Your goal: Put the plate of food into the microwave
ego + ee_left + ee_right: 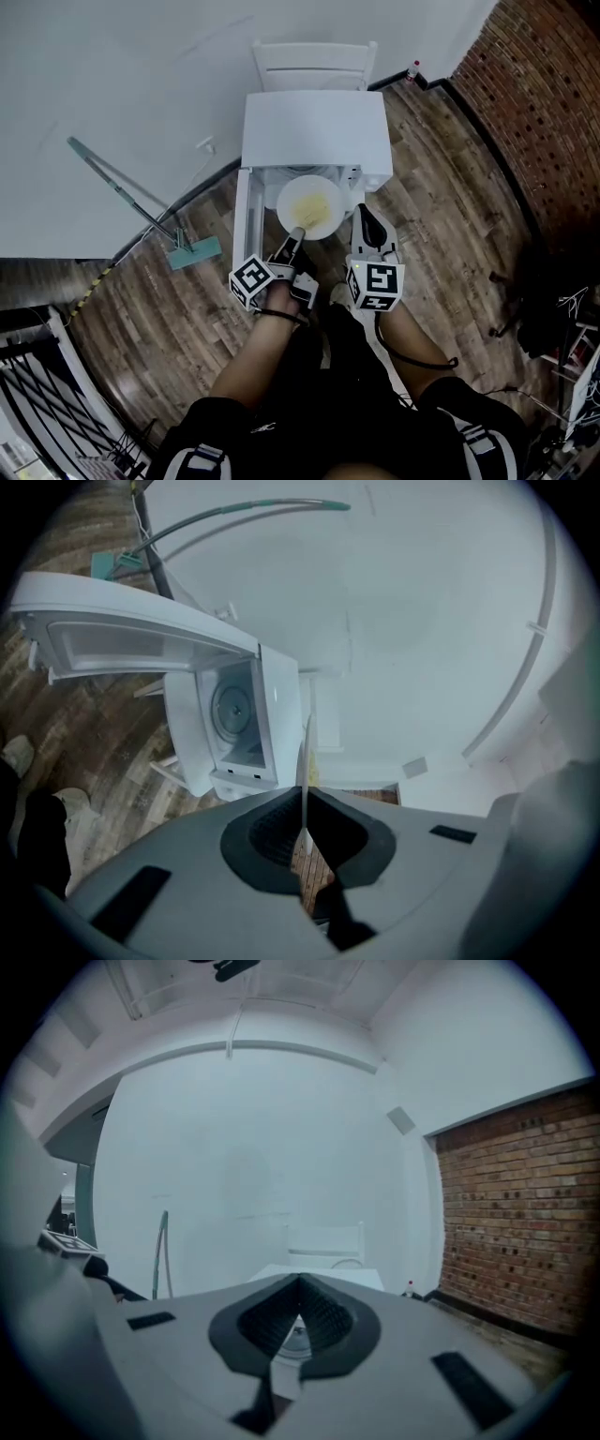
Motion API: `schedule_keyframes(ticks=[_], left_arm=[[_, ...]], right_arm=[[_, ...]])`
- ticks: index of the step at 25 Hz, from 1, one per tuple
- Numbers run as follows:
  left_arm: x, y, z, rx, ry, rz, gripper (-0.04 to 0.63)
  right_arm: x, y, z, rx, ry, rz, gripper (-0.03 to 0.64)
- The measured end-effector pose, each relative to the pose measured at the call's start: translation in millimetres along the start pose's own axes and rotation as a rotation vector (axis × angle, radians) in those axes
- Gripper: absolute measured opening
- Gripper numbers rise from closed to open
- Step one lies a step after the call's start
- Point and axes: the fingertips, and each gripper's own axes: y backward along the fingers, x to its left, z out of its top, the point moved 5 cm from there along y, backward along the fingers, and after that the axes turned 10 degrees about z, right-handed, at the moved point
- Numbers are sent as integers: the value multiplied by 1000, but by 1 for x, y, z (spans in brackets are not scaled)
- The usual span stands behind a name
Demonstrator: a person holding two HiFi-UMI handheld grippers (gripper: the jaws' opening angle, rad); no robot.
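1 plate (285, 208) in L tongs (296, 233), by open microwave (317, 131)

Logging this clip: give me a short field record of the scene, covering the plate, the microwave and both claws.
plate: white, yellow food on it, at the microwave's open front, not yet inside
microwave: white, door swung open on its left side
left gripper: claw shut on the plate's near rim
right gripper: claw shut, empty, right of the plate
behind microwave: white chair
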Motion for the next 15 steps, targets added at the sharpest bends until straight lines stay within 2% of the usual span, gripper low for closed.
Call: schedule_keyframes(ticks=[6, 11, 15], left_arm=[[77, -48, 23, -2, -2, -19, 14], [152, -110, 48, -15, 1, -41, 14], [192, -162, 65, -18, -23, -82, 14]], right_arm=[[3, -38, -74, -63, 6, 16, 6], [-12, -80, -150, -96, -2, 33, 6], [-20, -105, -214, -107, -31, 46, 6]])
